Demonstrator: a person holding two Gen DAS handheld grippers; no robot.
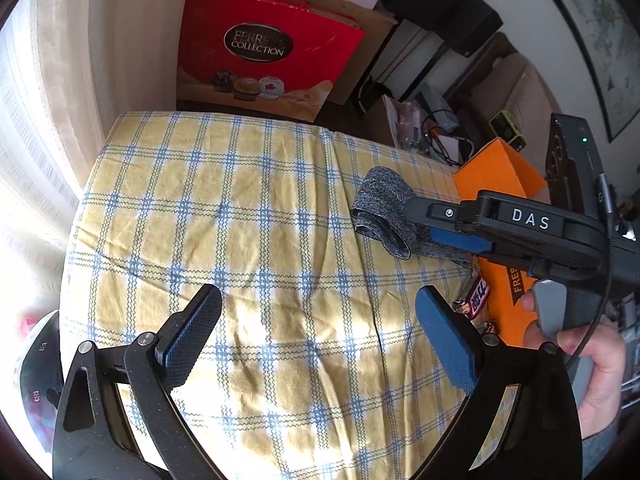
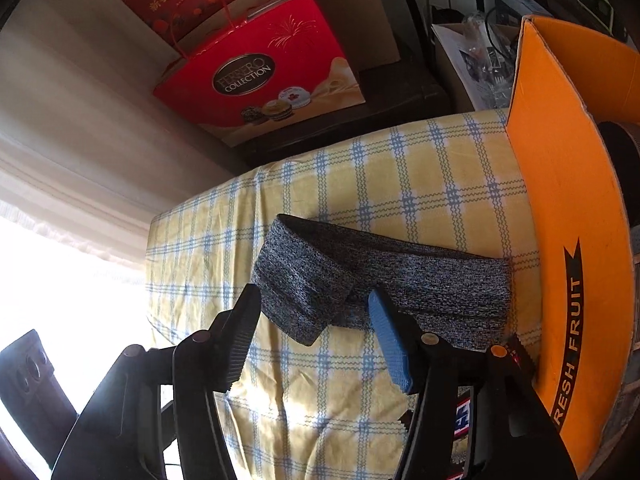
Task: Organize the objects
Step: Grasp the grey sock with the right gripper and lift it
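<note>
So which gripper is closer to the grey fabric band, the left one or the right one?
The right. The right gripper is at the grey fabric band, its jaws open around the folded end. The left gripper hovers apart over bare tablecloth.

Yellow cotton tablecloth with blue check lines [image 1: 248,216], rumpled, sunlit patches, directly under the tool. Beyond its far edge, ahead of the tool: red glossy paper gift bag printed "Ferrero Collection" [image 1: 256,56], upright on the floor. Behind it, brown cardboard box [image 2: 344,4]. Sheer white curtain [image 1: 44,92] to the left, brightly backlit. Framed picture [image 1: 600,36] on the wall, far right.
</note>
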